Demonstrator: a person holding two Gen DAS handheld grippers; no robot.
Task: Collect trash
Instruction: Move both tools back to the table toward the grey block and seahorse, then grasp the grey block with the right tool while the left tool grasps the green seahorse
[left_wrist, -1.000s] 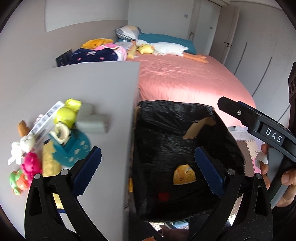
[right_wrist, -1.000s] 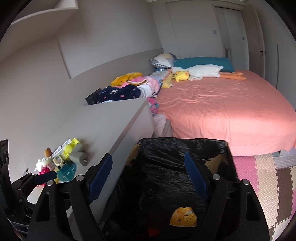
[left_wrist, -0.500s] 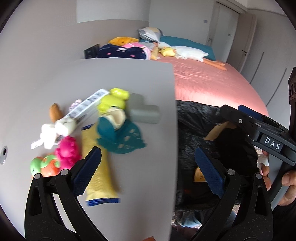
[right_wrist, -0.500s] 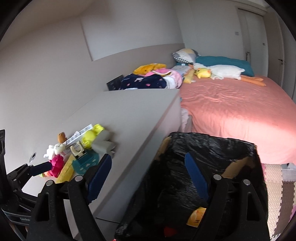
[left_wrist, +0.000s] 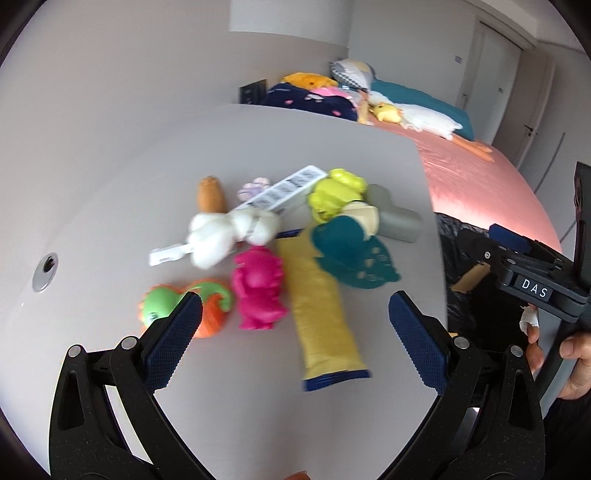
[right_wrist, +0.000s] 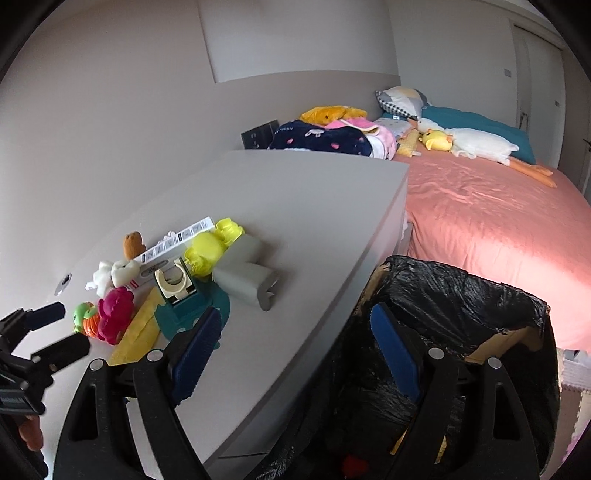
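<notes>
Between the gaping, empty left tongs (left_wrist: 295, 317), yellow wrapper (left_wrist: 323, 314) flat on the desk (left_wrist: 129, 177).

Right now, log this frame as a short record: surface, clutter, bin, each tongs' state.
surface: grey cabinet top beside the bed
clutter: yellow wrapper, pink toy, teal tape dispenser, grey block, clustered together
bin: black-bagged box, right of cabinet
left tongs: open, empty, over the clutter
right tongs: open, empty

The white label (left_wrist: 533, 292) on the right tool (left_wrist: 532, 273) reads "DAS". The print on the white box (left_wrist: 286, 188) on the surface (left_wrist: 258, 144) is too blurred to read.
</notes>
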